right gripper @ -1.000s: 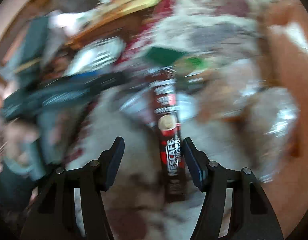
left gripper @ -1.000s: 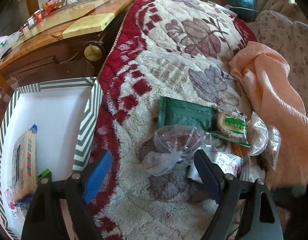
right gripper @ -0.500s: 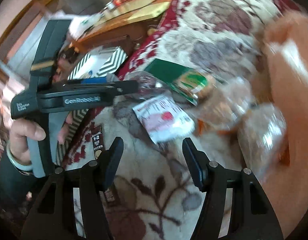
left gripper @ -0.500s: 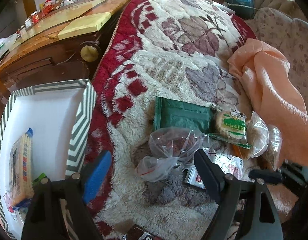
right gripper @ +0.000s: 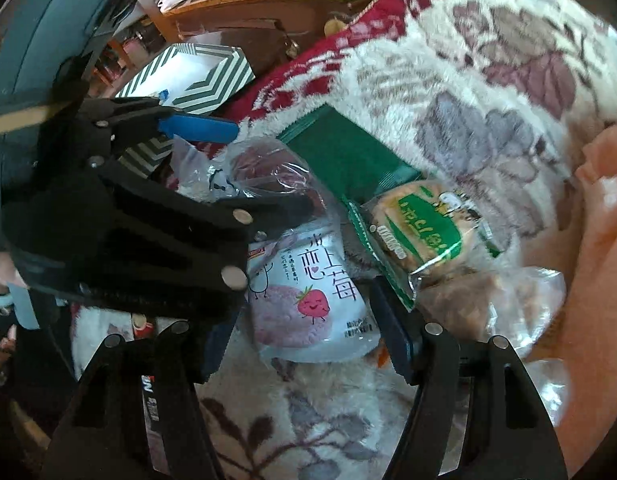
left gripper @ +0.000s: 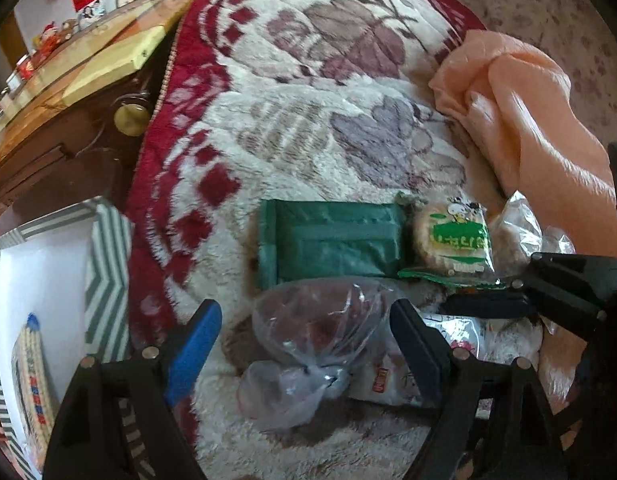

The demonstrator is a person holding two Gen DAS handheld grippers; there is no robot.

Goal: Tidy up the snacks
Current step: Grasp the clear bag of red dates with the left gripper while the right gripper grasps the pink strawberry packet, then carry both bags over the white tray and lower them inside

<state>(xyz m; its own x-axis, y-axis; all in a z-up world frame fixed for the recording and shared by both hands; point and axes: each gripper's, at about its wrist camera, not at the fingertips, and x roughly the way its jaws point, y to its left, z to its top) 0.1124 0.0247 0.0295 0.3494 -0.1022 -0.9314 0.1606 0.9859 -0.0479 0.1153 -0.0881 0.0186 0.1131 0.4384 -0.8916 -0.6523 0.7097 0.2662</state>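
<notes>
Two tools stand spread: left tool [left gripper: 304, 336] straddles clear bag [left gripper: 308, 328]; right tool [right gripper: 304, 332], jaws opening, straddles strawberry packet [right gripper: 312, 296], green pouch [right gripper: 348, 152] at 12 o'clock.

Snacks lay clustered on a floral blanket [left gripper: 308, 128]: a flat green packet [left gripper: 332, 240], a round cracker [left gripper: 452, 238] in green-and-clear wrap beside it, a knotted clear bag [left gripper: 312, 332] of dark pieces, and a white strawberry pouch [right gripper: 312, 292]. A wafer pack [left gripper: 32, 384] lay inside the striped box [left gripper: 104, 264].

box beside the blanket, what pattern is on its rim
Dark green and white chevron stripes on the box rim, white inside; clearest in the left wrist view.
</notes>
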